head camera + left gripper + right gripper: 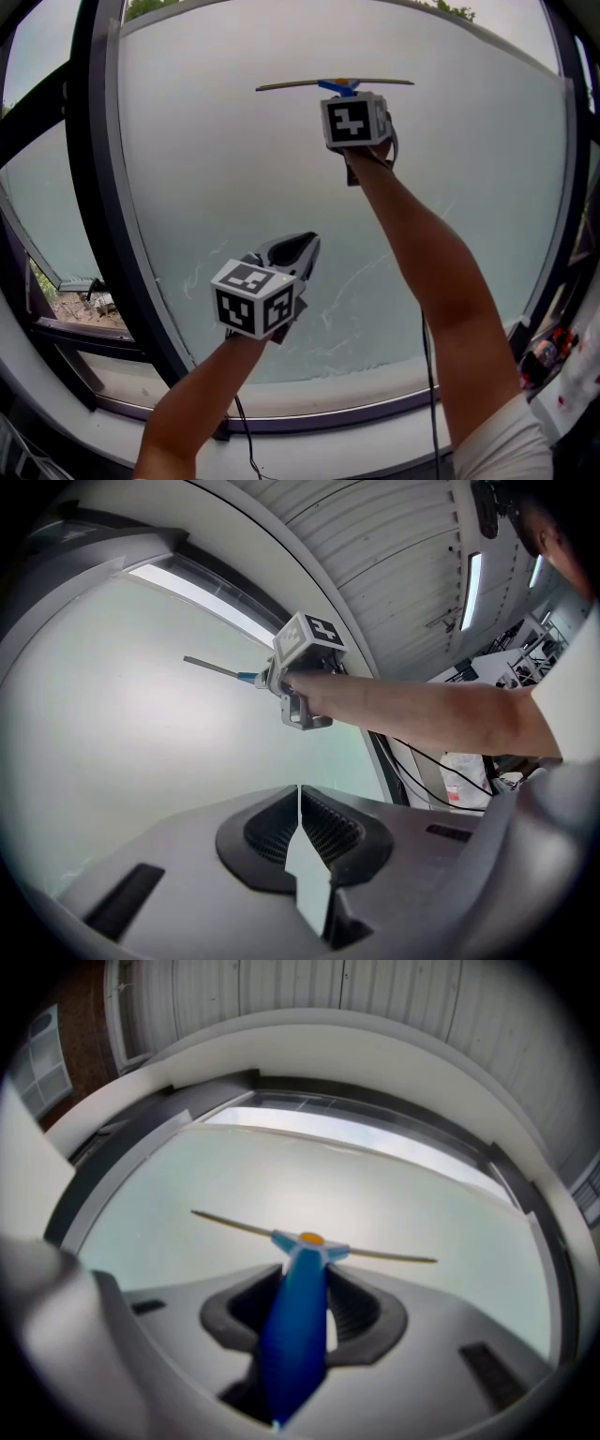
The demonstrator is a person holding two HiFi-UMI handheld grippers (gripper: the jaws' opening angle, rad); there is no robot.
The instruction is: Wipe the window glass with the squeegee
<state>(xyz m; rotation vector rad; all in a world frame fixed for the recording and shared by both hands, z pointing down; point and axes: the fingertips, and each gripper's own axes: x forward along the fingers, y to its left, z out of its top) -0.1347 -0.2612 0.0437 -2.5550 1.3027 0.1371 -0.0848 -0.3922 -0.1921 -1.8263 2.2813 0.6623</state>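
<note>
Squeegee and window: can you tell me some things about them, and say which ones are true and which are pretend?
1. The right gripper holds the squeegee by its blue handle. True.
2. The left gripper is holding a cloth. False: it is shut with nothing in it.
3. The squeegee is up near the top of the window glass. True.
4. The left gripper is higher up than the right gripper. False: in the head view it sits lower, near the bottom of the window glass.
</note>
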